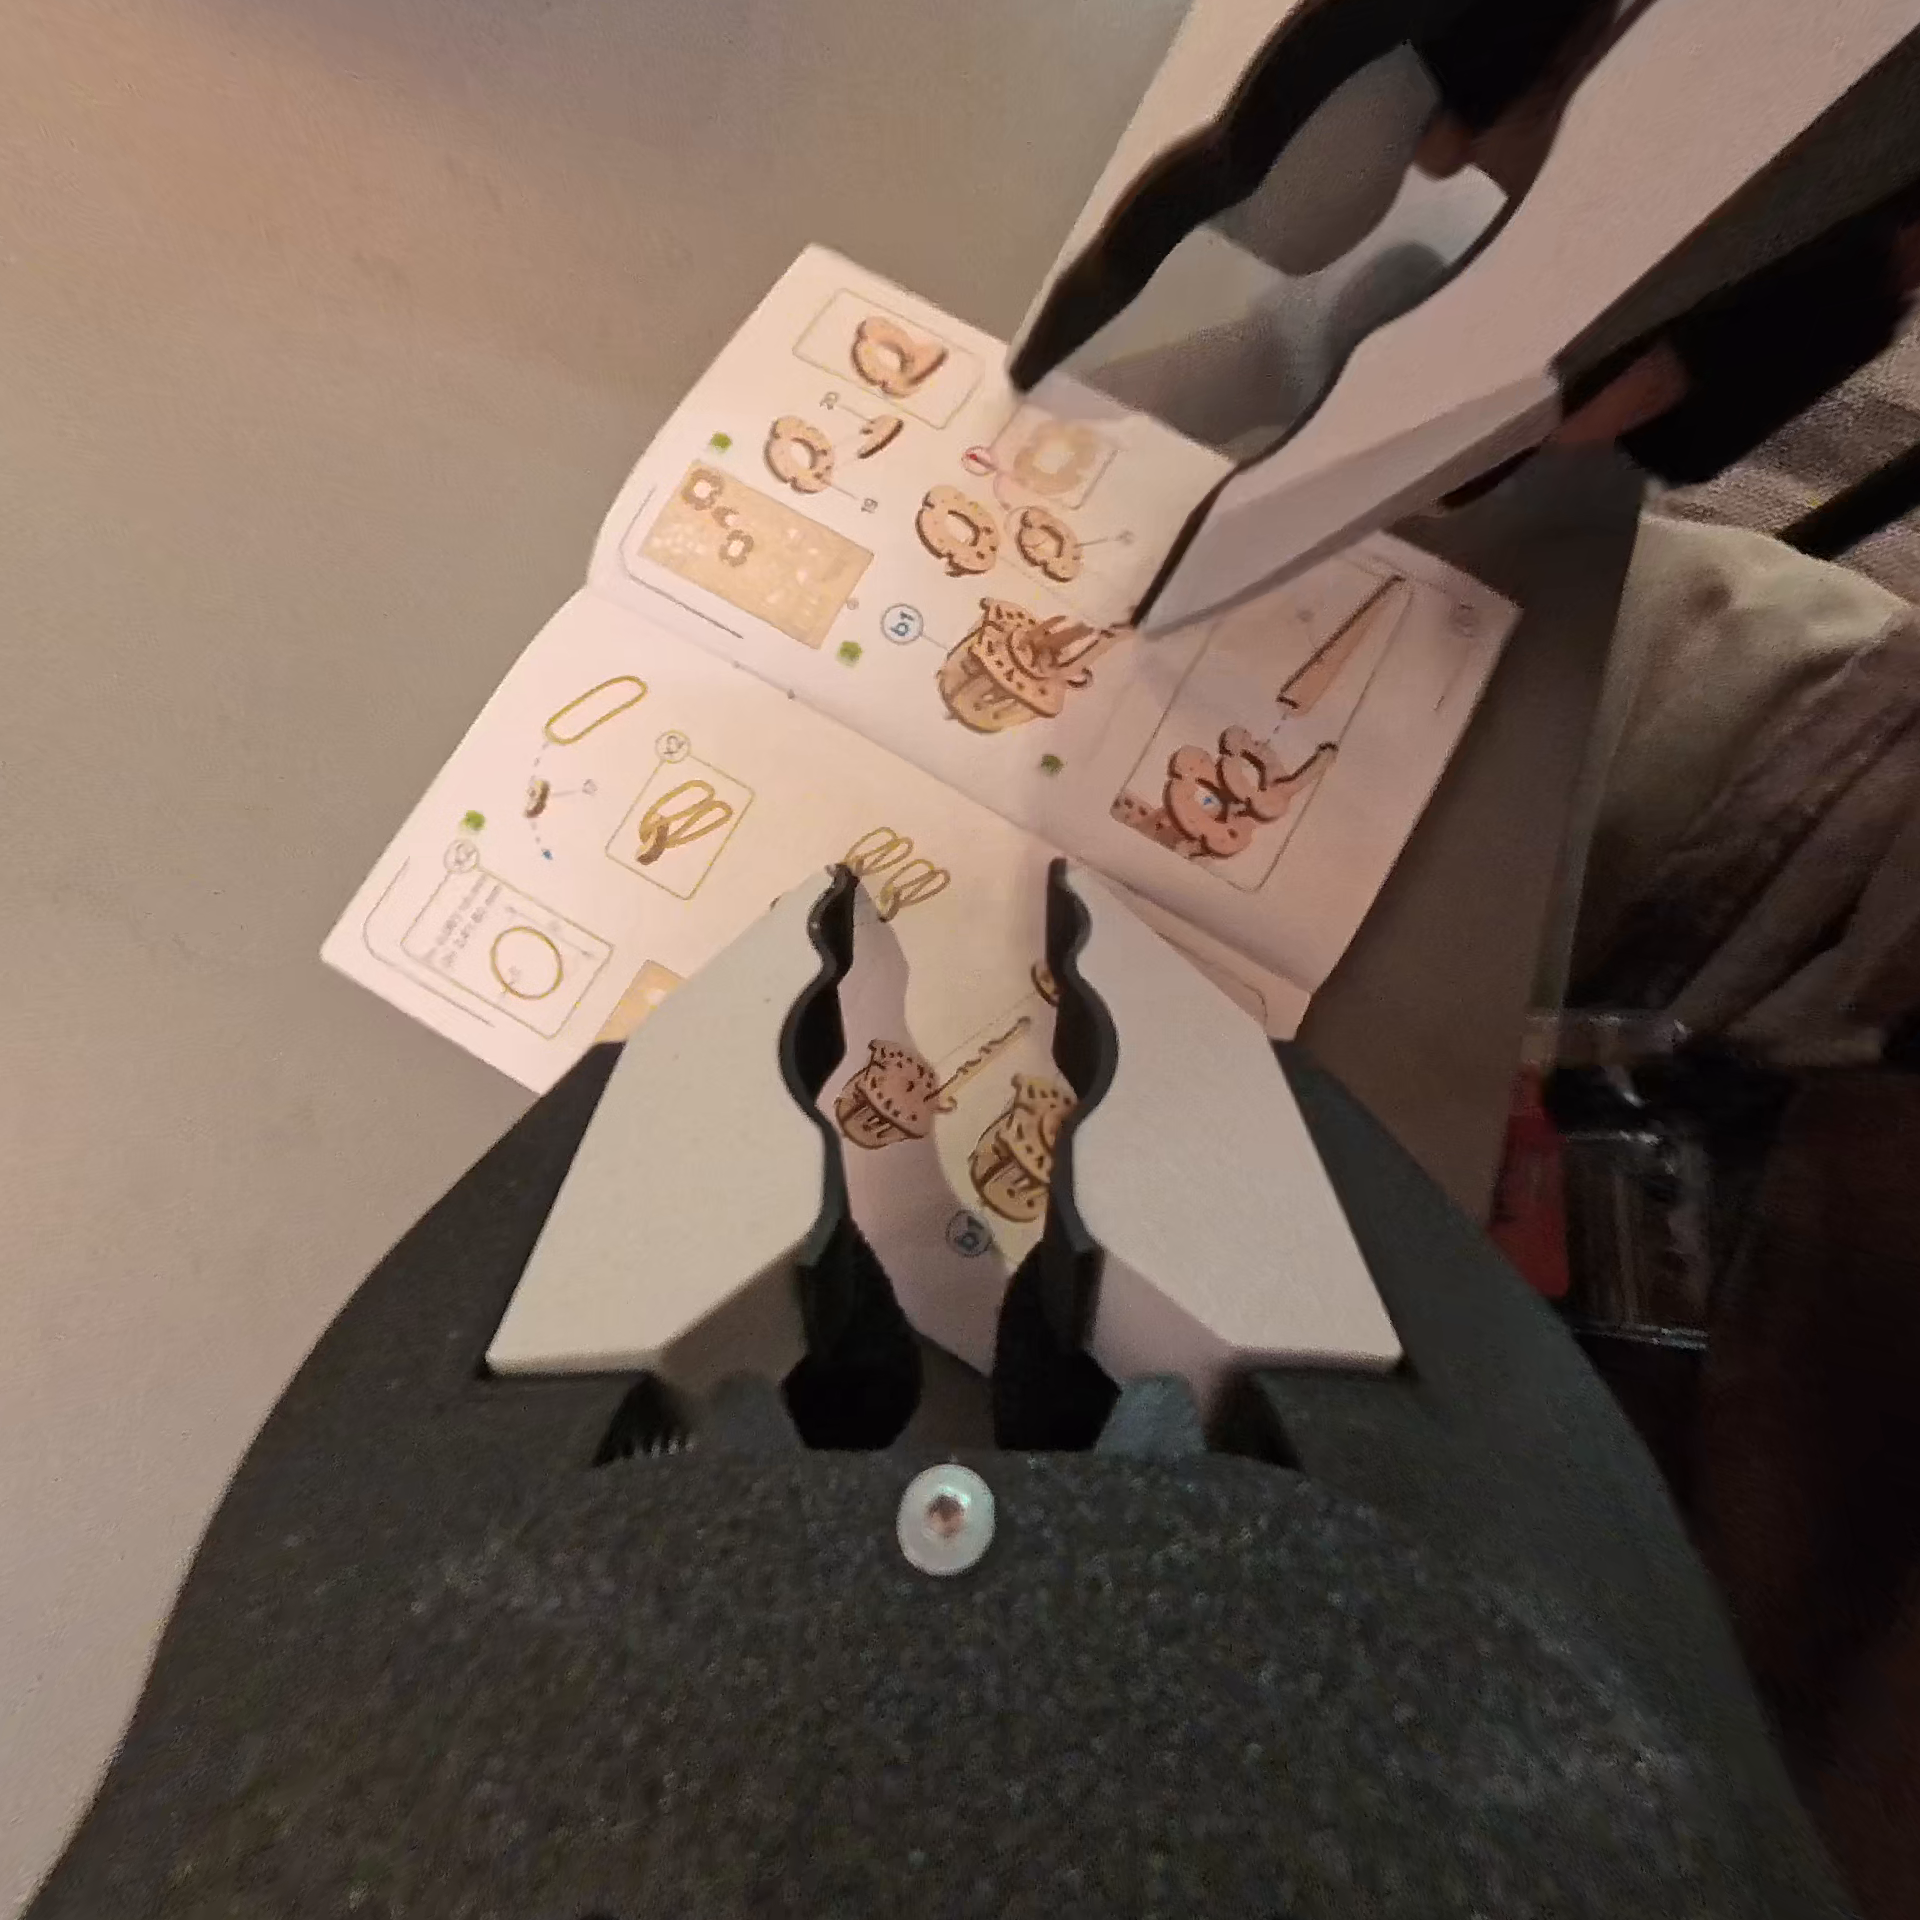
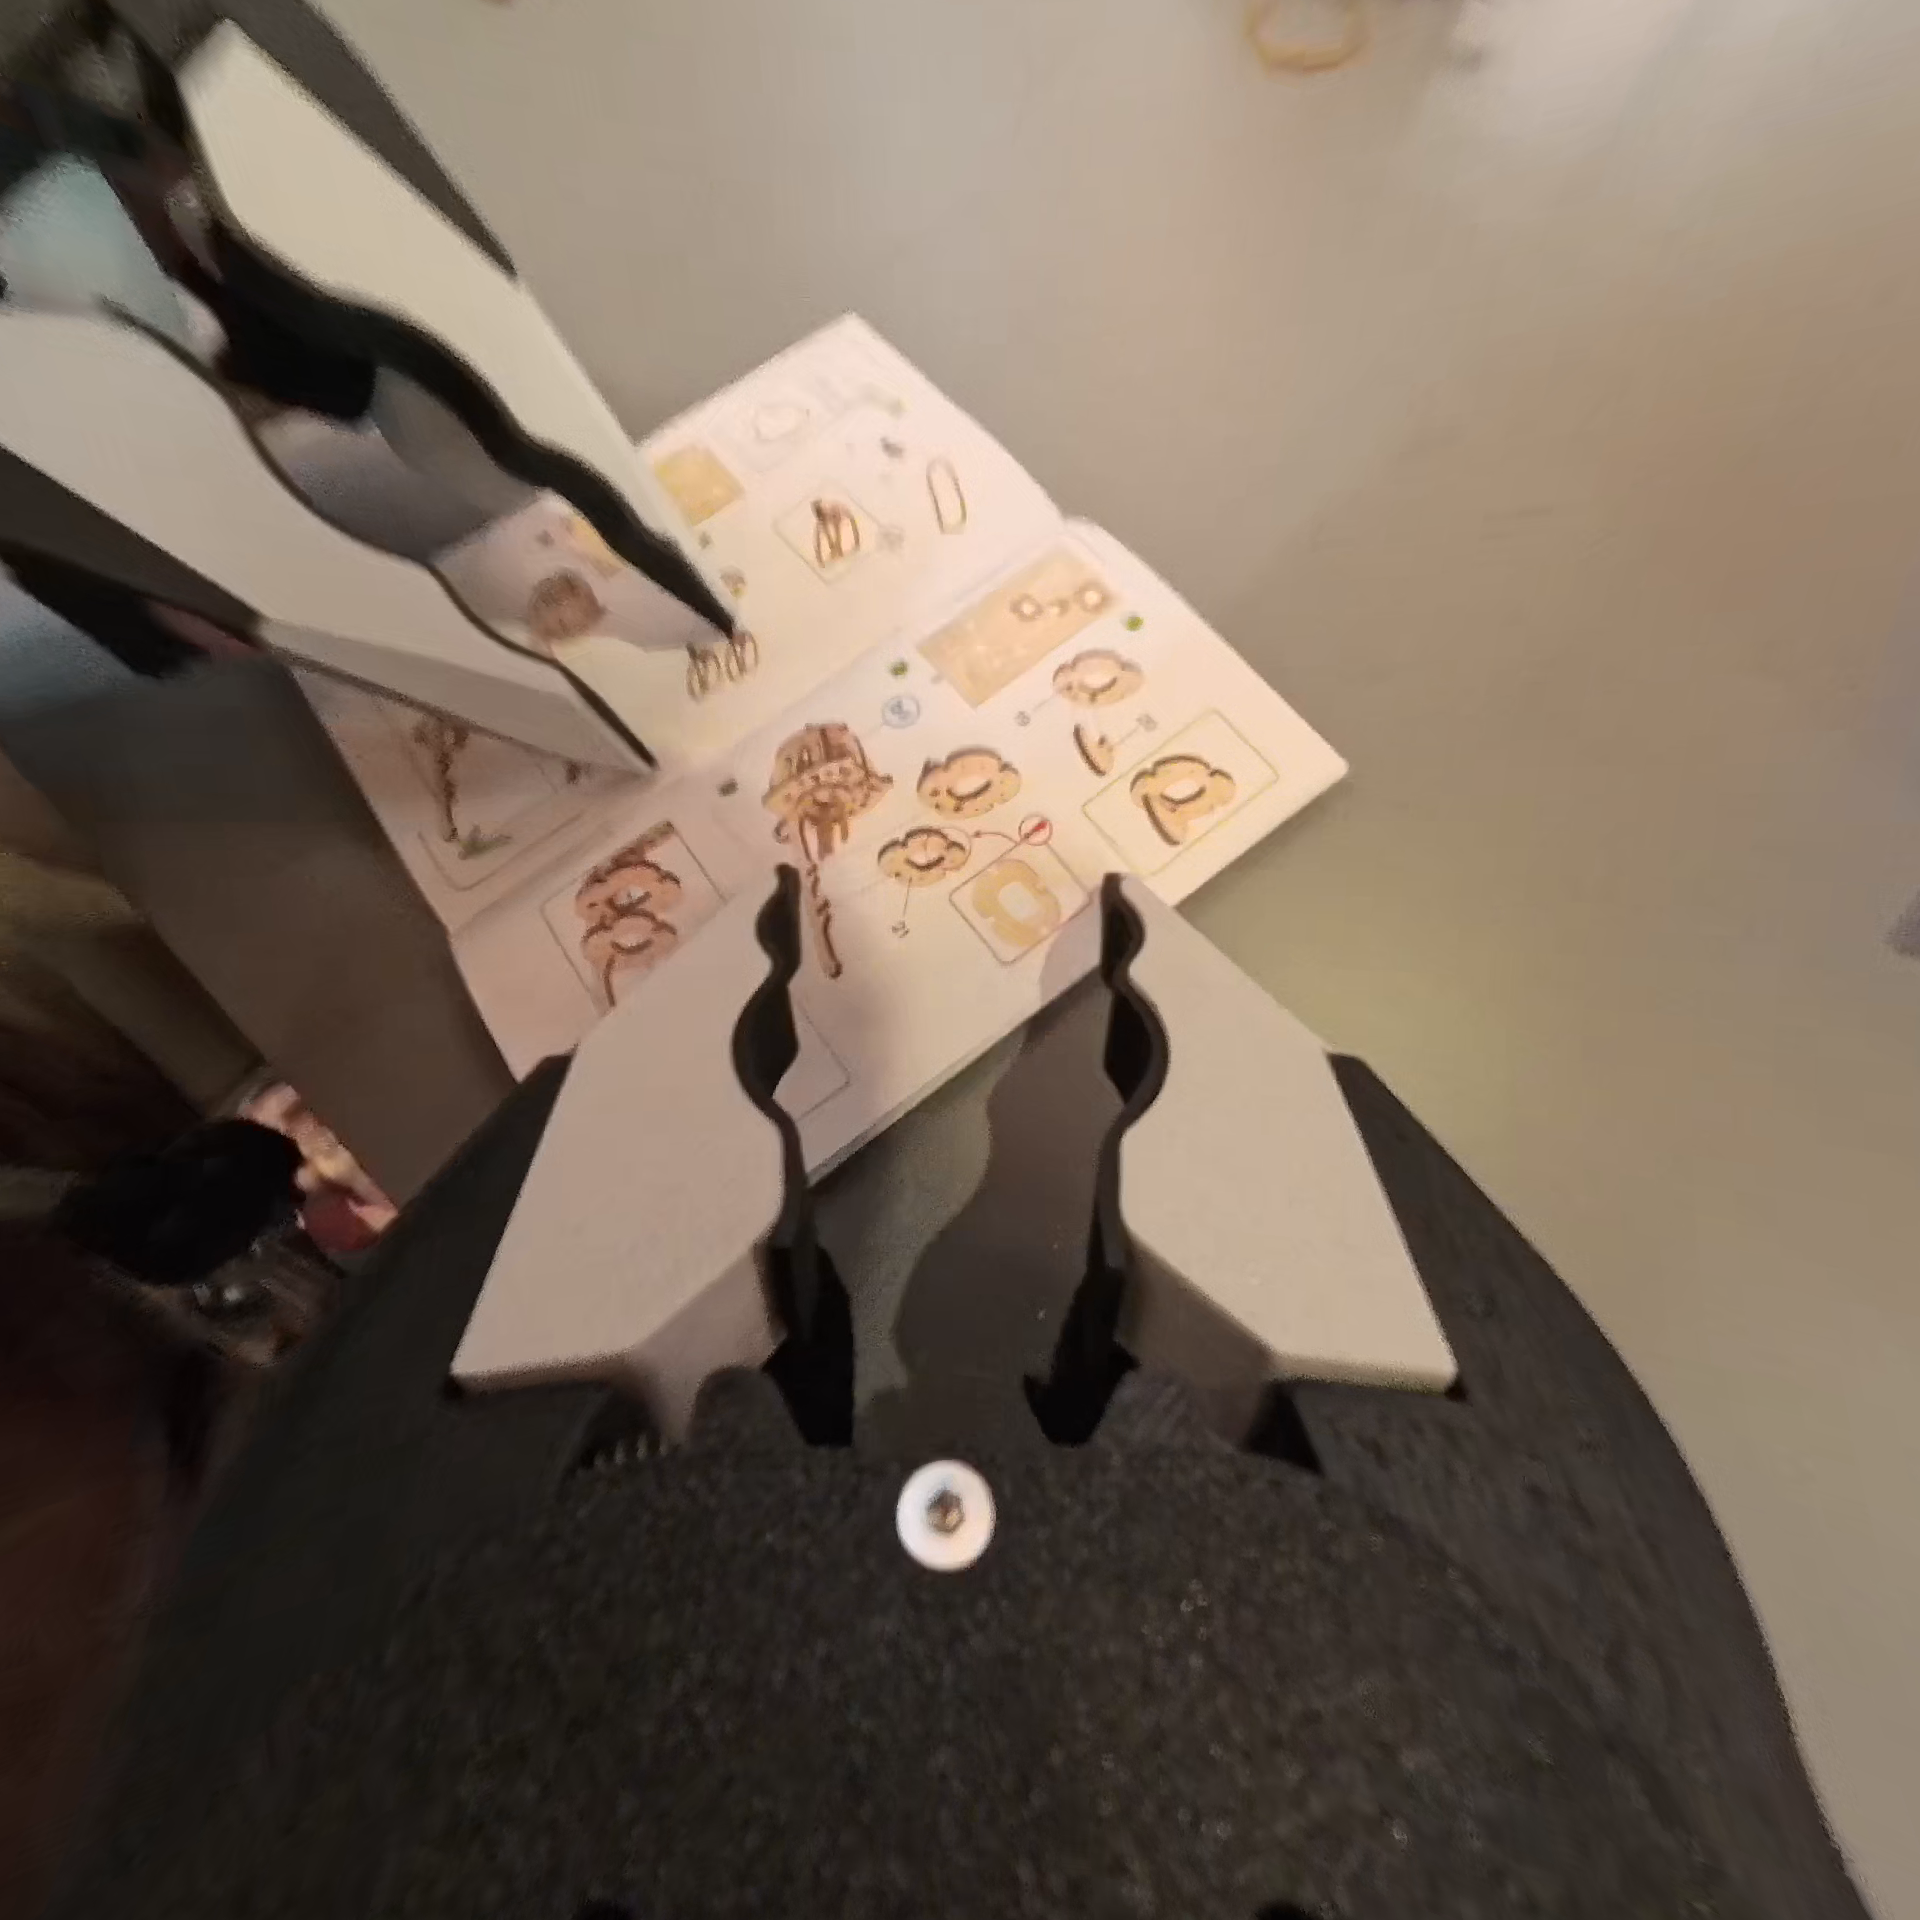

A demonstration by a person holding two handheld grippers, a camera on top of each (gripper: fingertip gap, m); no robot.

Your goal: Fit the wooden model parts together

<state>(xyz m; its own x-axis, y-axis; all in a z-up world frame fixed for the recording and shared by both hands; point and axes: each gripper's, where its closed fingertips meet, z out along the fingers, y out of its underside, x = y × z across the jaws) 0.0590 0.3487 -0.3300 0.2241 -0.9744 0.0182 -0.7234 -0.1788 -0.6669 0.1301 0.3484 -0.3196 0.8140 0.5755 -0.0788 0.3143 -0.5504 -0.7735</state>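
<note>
Both tongs are held open and empty: the left gripper point(image 1: 951, 883) and right gripper point(image 2: 945, 894) hover over the unfolded instruction sheet point(image 1: 727, 665). No wooden parts are seen near them; only a blurred loop point(image 2: 1304, 42) lies far ahead of the right one. Judged a consulting step; next, a part must be located and picked.

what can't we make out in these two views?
- Wooden parts: none clearly shown; right wrist view has only blurred tan loops cut by the top edge.
- Booklet: partly covered by left tongs and right tongs.
- Beyond the table edge: dark, blurred clutter.
</note>
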